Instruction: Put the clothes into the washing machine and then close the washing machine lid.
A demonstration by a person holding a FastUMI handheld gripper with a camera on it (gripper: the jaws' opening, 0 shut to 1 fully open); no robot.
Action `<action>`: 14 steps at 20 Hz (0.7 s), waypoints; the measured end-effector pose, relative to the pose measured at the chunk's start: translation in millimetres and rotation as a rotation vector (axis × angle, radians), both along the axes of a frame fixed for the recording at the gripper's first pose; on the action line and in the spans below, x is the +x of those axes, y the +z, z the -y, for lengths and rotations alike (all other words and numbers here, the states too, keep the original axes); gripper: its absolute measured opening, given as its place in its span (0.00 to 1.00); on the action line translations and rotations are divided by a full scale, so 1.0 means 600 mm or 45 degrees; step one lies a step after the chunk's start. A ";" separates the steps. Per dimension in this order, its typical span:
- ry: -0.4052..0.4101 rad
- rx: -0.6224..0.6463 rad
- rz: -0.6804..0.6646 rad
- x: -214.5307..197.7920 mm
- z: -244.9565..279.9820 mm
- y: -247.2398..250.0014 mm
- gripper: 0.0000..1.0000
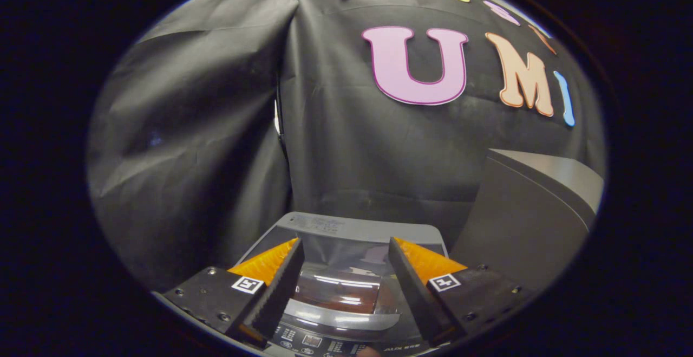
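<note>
Gripper (344,270) at bottom centre of frame, spread wide, holding nothing. Washing machine (346,232) just below and ahead, lower centre, glass lid (341,289) down flat and showing between the fingers (273,286). Control panel (325,341) at very bottom. Grey box (525,216) at lower right, beside the machine. Black cloth wall (216,129) behind.

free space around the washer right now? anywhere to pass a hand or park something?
Gripper is open, nothing between its fingers, above the washing machine. The lid lies flat and bare, bounded by the control panel in front and the grey rear rim. Left of the machine looks open up to the cloth wall. Right is crowded: a grey box stands close alongside.
</note>
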State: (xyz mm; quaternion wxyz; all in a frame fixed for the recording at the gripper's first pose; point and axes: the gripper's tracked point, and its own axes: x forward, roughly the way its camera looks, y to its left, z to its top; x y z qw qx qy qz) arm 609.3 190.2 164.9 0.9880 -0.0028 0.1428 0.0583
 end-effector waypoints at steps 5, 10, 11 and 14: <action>0.008 -0.023 0.008 -0.028 0.006 -0.005 0.95; 0.000 -0.028 0.021 -0.072 0.020 -0.011 0.95; -0.004 -0.026 0.026 -0.081 0.024 -0.011 0.95; -0.010 -0.036 0.042 -0.117 0.038 -0.013 0.95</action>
